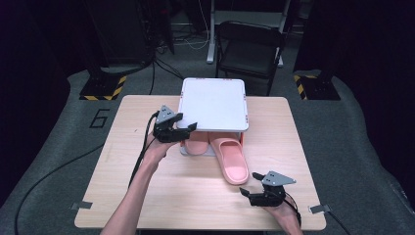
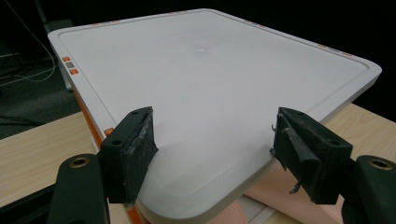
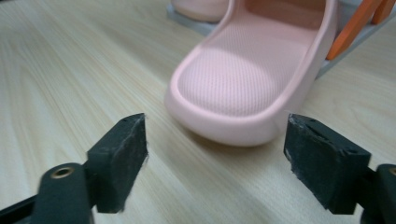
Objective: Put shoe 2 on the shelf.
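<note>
A white shelf rack (image 1: pixel 213 103) with orange posts stands at the back middle of the wooden table (image 1: pixel 147 186). One pink slipper (image 1: pixel 198 145) lies tucked under the top board. A second pink slipper (image 1: pixel 234 165) sticks out toward me, toe first. My left gripper (image 1: pixel 183 126) is open at the rack's near left corner. In the left gripper view its jaws straddle the corner of the white board (image 2: pixel 210 88), left gripper (image 2: pixel 212 140) holding nothing. My right gripper (image 1: pixel 249 185) is open just short of the slipper's toe (image 3: pixel 247 84), right gripper (image 3: pixel 215 149) empty.
A black folding chair (image 1: pixel 249 49) stands behind the table. Stand bases with yellow-black stripes (image 1: pixel 103 88) sit on the floor at both back sides. Grey tape tabs (image 1: pixel 80 205) mark the table's near corners. Cables trail from the left gripper over the table's left part.
</note>
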`<state>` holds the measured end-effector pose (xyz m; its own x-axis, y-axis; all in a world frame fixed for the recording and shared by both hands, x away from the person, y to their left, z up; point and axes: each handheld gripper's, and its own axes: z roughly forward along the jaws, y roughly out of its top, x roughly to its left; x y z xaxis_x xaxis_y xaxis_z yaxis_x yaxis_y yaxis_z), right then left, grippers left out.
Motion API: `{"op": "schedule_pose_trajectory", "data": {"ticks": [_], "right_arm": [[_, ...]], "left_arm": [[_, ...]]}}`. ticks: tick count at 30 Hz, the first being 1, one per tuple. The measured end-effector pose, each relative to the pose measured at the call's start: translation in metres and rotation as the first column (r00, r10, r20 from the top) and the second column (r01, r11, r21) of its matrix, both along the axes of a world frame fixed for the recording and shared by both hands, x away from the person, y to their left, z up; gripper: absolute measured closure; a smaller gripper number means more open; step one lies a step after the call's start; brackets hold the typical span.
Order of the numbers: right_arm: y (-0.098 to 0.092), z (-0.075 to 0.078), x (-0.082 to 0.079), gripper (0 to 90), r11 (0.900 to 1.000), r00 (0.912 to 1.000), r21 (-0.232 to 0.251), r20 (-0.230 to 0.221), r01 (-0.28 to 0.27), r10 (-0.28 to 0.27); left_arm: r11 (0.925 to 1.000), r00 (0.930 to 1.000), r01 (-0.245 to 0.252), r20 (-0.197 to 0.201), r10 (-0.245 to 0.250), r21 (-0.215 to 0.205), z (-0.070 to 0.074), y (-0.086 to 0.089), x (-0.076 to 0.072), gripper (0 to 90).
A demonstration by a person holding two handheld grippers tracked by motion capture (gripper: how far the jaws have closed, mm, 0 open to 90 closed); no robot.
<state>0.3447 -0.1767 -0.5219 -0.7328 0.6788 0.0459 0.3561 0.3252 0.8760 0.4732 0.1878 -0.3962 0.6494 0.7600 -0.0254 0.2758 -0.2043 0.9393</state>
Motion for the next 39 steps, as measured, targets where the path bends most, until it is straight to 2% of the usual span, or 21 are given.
{"op": "schedule_pose_trajectory", "data": {"ticks": [2,4,5,10,13,17,18,20,21,22,25,26,28,29,31,35,39], "right_arm": [[0.002,-0.002,0.004,28.9,1.0,0.9999,-0.027,-0.004,0.015,-0.015],[0.003,-0.002,0.005,30.1,1.0,0.9998,-0.024,0.004,0.018,-0.018],[0.006,-0.001,0.011,33.3,0.998,0.999,-0.045,0.004,0.044,-0.044],[0.015,0.0,0.019,34.3,0.997,0.9981,-0.047,0.01,0.061,-0.06],[0.028,0.004,0.025,37.5,0.995,0.9964,-0.075,0.05,0.072,-0.069],[0.035,0.005,0.034,37.6,0.994,0.9954,-0.057,0.042,0.088,-0.086],[0.039,0.006,0.041,37.8,0.993,0.9936,-0.042,0.033,0.109,-0.108],[0.04,0.007,0.045,38.1,0.994,0.9939,-0.038,0.035,0.106,-0.105],[0.046,0.007,0.053,37.9,0.991,0.9913,-0.03,0.035,0.128,-0.127],[0.049,0.009,0.057,37.9,0.991,0.9916,-0.047,0.032,0.127,-0.126],[0.06,0.011,0.07,38.1,0.987,0.9876,-0.046,0.027,0.156,-0.155],[0.062,0.011,0.073,38.4,0.987,0.9881,-0.051,0.039,0.151,-0.149],[0.066,0.011,0.077,38.4,0.986,0.9871,-0.054,0.033,0.158,-0.157],[0.072,0.012,0.086,38.8,0.984,0.9854,-0.05,0.034,0.168,-0.167],[0.078,0.012,0.092,38.8,0.982,0.9839,-0.059,0.03,0.178,-0.176],[0.086,0.014,0.103,39.0,0.979,0.9815,-0.07,0.028,0.191,-0.189],[0.09,0.013,0.108,39.0,0.976,0.9782,-0.061,0.021,0.207,-0.206]], "left_arm": [[1.0,1.0,0.001,0.0,-0.001,-0.001,0.0,0.0,0.0,29.2],[1.0,1.0,0.002,-0.003,-0.002,-0.001,0.0,0.0,0.0,29.2],[1.0,1.0,0.002,-0.005,-0.002,-0.001,0.0,0.0,0.0,29.1],[1.0,1.0,0.002,-0.006,-0.002,-0.002,0.0,0.0,0.0,29.2],[1.0,1.0,0.001,-0.006,-0.001,-0.004,0.0,0.0,0.0,29.2],[1.0,1.0,0.001,-0.007,-0.001,-0.002,0.0,0.0,0.0,29.2],[1.0,1.0,0.002,-0.006,-0.002,-0.002,0.0,0.0,0.0,29.2],[1.0,1.0,0.002,-0.006,-0.002,-0.002,0.0,0.0,0.0,29.2],[1.0,1.0,0.0,-0.004,0.0,-0.001,0.0,0.0,0.0,29.5],[1.0,1.0,0.0,-0.004,0.0,0.0,0.0,0.0,0.0,29.7],[1.0,0.9999,0.008,-0.014,-0.008,-0.002,0.001,0.001,0.0,29.8],[1.0,0.9999,0.008,-0.014,-0.008,-0.002,0.001,0.001,0.0,29.8],[1.0,0.9999,0.008,-0.014,-0.008,-0.002,0.001,0.001,0.0,29.8],[1.0,0.9999,0.009,-0.014,-0.009,-0.002,0.001,0.001,0.0,29.8],[1.0,1.0,0.005,-0.008,-0.005,-0.007,0.0,0.0,0.001,29.8],[1.0,0.9999,0.006,-0.009,-0.006,-0.007,0.0,0.0,0.001,29.8],[0.9999,0.9999,0.006,-0.01,-0.006,-0.008,0.0,0.001,0.001,29.8]]}}
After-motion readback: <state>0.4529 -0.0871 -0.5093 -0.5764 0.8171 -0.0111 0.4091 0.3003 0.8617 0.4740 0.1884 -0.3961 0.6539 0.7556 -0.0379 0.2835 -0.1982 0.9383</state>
